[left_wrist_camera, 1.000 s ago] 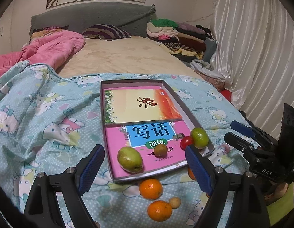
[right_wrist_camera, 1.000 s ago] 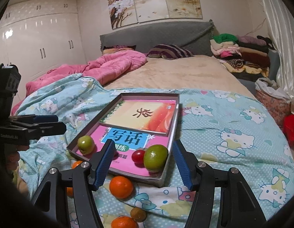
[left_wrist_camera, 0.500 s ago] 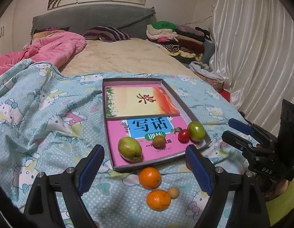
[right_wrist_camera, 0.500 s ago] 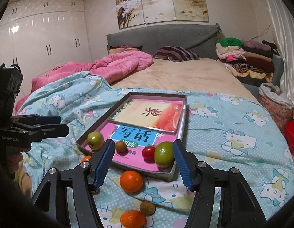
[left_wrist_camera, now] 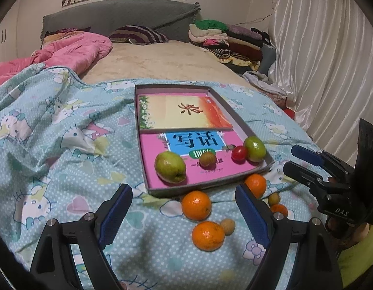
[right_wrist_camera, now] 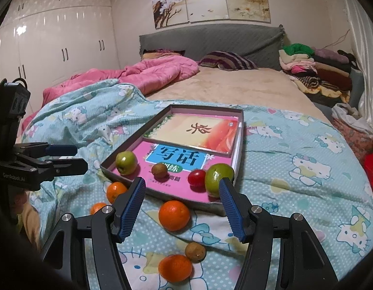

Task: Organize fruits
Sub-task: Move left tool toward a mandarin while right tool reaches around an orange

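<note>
Two grippers hover over a bed, both empty; the left gripper [left_wrist_camera: 184,207] gapes wide above an orange [left_wrist_camera: 196,205] on the blue blanket [left_wrist_camera: 65,145]; the right gripper [right_wrist_camera: 181,199] stands partly open, nothing between its pads, another orange [right_wrist_camera: 174,215] just ahead; beyond, a shallow box [right_wrist_camera: 237,166] holds two green fruits [right_wrist_camera: 125,162], a small brown fruit [right_wrist_camera: 159,170], a red tomato [right_wrist_camera: 196,177] and books.

Soft printed cloth quilt [left_wrist_camera: 65,145], glossy paper book [left_wrist_camera: 186,113], matt grey cardboard tray [left_wrist_camera: 237,118].
</note>
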A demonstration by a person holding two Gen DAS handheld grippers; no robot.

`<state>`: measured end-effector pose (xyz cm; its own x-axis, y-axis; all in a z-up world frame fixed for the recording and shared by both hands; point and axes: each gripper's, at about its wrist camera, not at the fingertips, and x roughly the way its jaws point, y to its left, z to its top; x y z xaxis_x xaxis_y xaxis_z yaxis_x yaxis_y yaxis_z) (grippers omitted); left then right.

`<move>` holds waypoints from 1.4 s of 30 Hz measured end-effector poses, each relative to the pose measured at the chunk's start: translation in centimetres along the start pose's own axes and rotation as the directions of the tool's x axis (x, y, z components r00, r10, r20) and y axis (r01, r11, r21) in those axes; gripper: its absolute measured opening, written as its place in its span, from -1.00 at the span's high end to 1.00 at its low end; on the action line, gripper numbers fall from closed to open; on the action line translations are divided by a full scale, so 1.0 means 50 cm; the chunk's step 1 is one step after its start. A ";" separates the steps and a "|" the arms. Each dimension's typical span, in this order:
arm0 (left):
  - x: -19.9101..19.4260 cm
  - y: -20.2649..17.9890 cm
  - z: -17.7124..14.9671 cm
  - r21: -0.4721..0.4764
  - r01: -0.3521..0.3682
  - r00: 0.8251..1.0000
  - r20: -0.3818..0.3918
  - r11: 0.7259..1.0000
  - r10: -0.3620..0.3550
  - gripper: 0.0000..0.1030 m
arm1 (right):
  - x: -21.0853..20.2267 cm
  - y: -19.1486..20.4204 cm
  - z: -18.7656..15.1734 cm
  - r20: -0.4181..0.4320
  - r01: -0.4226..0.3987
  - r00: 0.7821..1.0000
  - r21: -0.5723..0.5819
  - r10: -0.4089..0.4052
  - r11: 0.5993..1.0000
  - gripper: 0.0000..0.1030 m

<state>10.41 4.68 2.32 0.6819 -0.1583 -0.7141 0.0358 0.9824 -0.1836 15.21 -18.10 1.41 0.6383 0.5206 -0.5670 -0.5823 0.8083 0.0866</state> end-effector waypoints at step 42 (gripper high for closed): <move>0.065 -0.051 -0.115 0.132 0.066 0.982 -0.183 0.989 -0.041 -0.41 | 0.091 0.014 -0.060 -0.175 -0.016 0.984 -0.015 0.013 1.000 -0.25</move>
<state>8.35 1.10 -3.44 0.5347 -0.2141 -0.8175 0.1768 0.9743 -0.1396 16.19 -15.99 -3.57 0.5329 0.4749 -0.7004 -0.5999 0.7958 0.0831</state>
